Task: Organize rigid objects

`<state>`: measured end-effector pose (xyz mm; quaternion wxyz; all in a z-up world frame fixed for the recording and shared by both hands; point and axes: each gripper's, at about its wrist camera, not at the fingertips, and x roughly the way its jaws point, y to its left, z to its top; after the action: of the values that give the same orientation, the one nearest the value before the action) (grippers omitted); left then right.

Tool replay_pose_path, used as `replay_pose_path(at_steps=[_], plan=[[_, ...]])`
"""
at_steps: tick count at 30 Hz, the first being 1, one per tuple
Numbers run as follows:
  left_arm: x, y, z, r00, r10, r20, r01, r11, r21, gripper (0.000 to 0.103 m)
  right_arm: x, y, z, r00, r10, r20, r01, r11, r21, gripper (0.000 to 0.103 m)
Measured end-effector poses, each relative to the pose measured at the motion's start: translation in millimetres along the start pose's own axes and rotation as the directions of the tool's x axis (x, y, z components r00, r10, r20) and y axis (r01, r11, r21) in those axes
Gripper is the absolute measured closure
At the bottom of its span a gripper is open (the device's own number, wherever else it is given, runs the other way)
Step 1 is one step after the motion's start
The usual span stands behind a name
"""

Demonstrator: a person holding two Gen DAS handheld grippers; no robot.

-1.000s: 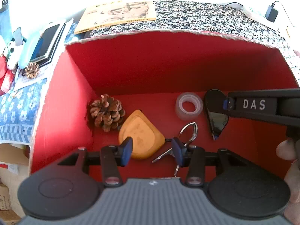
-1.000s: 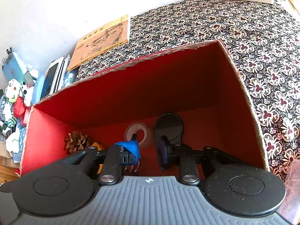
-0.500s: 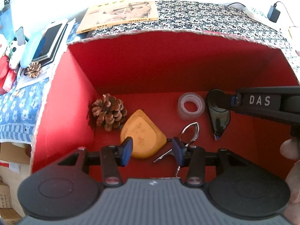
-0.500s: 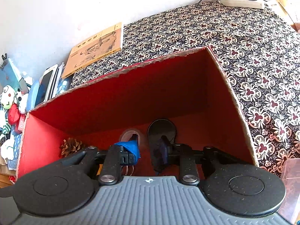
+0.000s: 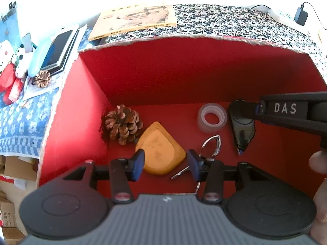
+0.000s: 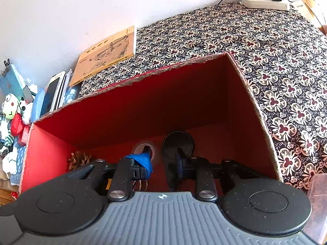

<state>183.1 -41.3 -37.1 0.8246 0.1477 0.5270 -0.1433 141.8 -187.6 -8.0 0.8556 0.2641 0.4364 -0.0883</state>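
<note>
A red box [image 5: 184,69] holds a pine cone [image 5: 123,124], an orange wooden piece [image 5: 160,153], a clear tape roll [image 5: 212,117], a key ring with keys [image 5: 212,144] and a black correction-tape dispenser [image 5: 242,128]. My left gripper [image 5: 165,162] is open and empty, hanging over the orange piece and keys. My right gripper [image 6: 162,159] is open and empty above the dispenser [image 6: 177,143]; it enters the left wrist view from the right [image 5: 259,108]. The tape roll [image 6: 144,147] and pine cone [image 6: 78,159] show in the right wrist view too.
The box [image 6: 251,110] stands on a flowered cloth [image 6: 276,51]. A yellow book [image 5: 134,19] lies behind it. Phones [image 5: 57,51], a small pine cone [image 5: 42,78] and plush toys [image 6: 10,110] sit to the left. A power strip [image 6: 263,0] is at the far right.
The right gripper has drawn back to the right and up, away from the dispenser that stays on the box floor. The left gripper has barely moved.
</note>
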Motion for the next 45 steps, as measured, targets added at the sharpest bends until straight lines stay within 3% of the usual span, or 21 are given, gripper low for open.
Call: replay_pose_path(at_steps=[40,45], plan=[[-4.6,-1.1,-4.1,0.998,0.007,0.064,-0.007,1.000,-0.011,0.055,-0.5,5.5,-0.1,1.000,0.009,-0.010,-0.009,1.000,-0.023,0.094],[-8.1,-5.2,-6.1,0.996,0.033,0.089,-0.033,0.999,0.007,0.047,-4.2,11.4,1.5,0.999,-0.037,-0.013,0.036,0.998,-0.054,0.094]])
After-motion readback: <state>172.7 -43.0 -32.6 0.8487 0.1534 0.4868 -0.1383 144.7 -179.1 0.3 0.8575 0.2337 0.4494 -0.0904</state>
